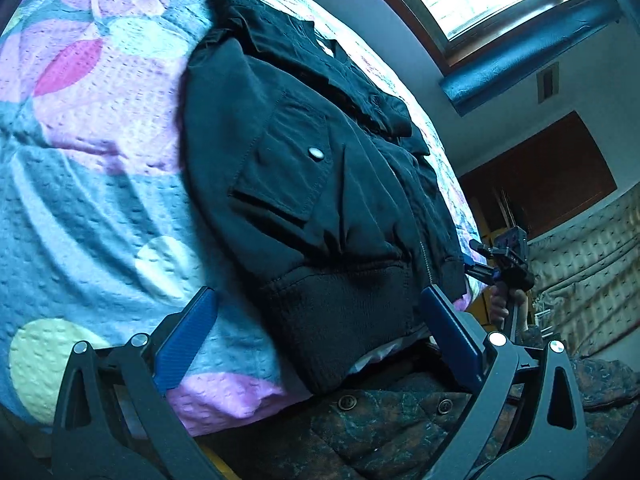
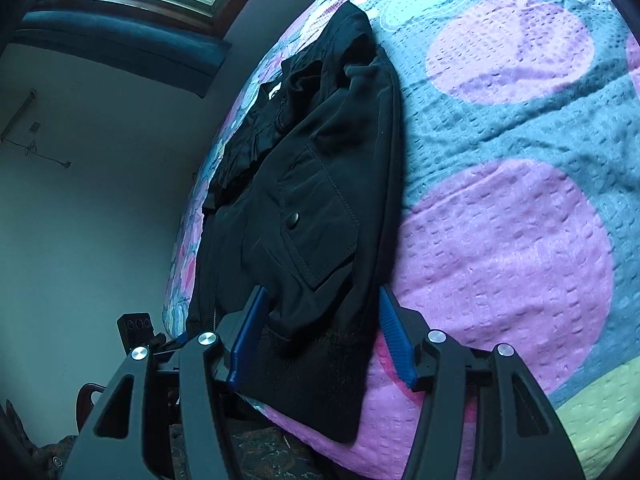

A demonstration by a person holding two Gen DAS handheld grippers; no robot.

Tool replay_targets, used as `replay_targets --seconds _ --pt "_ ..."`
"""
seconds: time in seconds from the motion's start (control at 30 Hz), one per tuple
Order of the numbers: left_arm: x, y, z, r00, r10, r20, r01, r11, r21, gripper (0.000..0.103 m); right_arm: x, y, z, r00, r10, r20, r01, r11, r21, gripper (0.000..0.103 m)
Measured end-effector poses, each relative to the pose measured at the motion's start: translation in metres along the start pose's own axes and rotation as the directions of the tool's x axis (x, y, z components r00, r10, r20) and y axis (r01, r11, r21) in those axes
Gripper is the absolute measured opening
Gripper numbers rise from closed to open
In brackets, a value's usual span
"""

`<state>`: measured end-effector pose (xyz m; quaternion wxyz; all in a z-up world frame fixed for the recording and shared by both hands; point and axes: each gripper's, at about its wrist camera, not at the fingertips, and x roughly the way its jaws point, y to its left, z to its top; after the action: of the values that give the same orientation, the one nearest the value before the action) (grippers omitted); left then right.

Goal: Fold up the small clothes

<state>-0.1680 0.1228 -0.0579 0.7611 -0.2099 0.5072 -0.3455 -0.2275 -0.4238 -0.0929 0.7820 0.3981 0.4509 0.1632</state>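
Your left gripper (image 1: 316,336) stands wide open with nothing in it, its blue pads either side of the jacket's (image 1: 320,168) ribbed hem (image 1: 344,312) but clear of the cloth. Your right gripper (image 2: 320,336) is about half open and also empty, its pads straddling the hem's other corner; from the left view you can see it (image 1: 500,264) just past the far side of the hem.

That jacket lies flat on the bedspread (image 1: 100,184), hem hanging a little over the near edge, with its sleeves already bunched across the chest. It looks soft, padded and fairly thick, so it should drape and slump rather than hold a crease. The woven shell may be slick; the knit hem is likely the surest place to pinch, one corner per gripper.

Watch the pocket snap (image 1: 316,153) and flap, which could snag. A patterned coat (image 1: 400,412), probably yours, sits close under the hem. Nothing else crowds the bed.
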Motion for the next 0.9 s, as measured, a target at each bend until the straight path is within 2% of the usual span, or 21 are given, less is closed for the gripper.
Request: replay_targets --seconds 0.1,0.33,0.47,0.53,0.6,0.67,0.7,0.77,0.83,0.87,0.9 --pt "0.008 -0.004 0.006 1.0 0.0 -0.007 0.0 1.0 0.015 0.101 0.0 0.0 -0.002 1.0 0.008 -0.007 -0.008 1.0 0.001 0.057" --pt "0.027 -0.005 0.017 0.996 -0.081 -0.038 0.08 0.996 -0.039 0.1 -0.007 -0.006 -0.007 1.0 0.021 -0.009 -0.021 1.0 0.015 0.057" --pt "0.035 -0.016 0.016 0.995 -0.071 -0.064 0.07 0.997 -0.024 0.098 0.0 0.001 -0.013 0.998 0.043 -0.052 -0.044 0.999 -0.016 0.065" --pt "0.035 -0.019 0.013 0.996 -0.058 -0.073 0.057 0.998 -0.019 0.093 0.0 0.005 -0.015 0.997 0.027 -0.067 -0.03 0.999 -0.036 0.065" --pt "0.035 -0.018 0.012 0.996 -0.044 -0.072 0.042 0.999 -0.026 0.081 -0.003 0.002 -0.016 0.998 0.02 -0.06 -0.022 1.0 -0.023 0.065" --pt "0.035 -0.013 0.014 0.997 -0.049 -0.067 0.045 0.997 -0.055 0.073 -0.004 -0.002 -0.018 0.996 0.048 -0.072 -0.048 0.999 0.004 0.065" --pt "0.036 -0.011 0.014 0.997 -0.047 -0.066 0.043 0.997 -0.064 0.068 0.0 0.0 -0.02 0.993 0.061 -0.104 -0.062 0.998 -0.004 0.065" --pt "0.037 -0.011 0.014 0.997 -0.039 -0.064 0.035 0.997 -0.064 0.068 0.011 0.009 -0.029 0.981 0.092 -0.173 -0.101 0.994 -0.046 0.065" --pt "0.037 -0.014 0.014 0.998 -0.022 -0.061 0.019 0.999 -0.042 0.067 0.018 0.018 -0.034 0.98 0.09 -0.175 -0.106 0.991 -0.085 0.064" --pt "0.038 -0.015 0.014 0.998 -0.008 -0.059 0.006 1.0 -0.031 0.065 0.02 0.019 -0.035 0.979 0.091 -0.181 -0.108 0.991 -0.084 0.056" --pt "0.037 -0.016 0.013 0.998 0.006 -0.056 -0.008 1.0 -0.023 0.056 0.021 0.019 -0.035 0.98 0.082 -0.182 -0.098 0.992 -0.081 0.044"
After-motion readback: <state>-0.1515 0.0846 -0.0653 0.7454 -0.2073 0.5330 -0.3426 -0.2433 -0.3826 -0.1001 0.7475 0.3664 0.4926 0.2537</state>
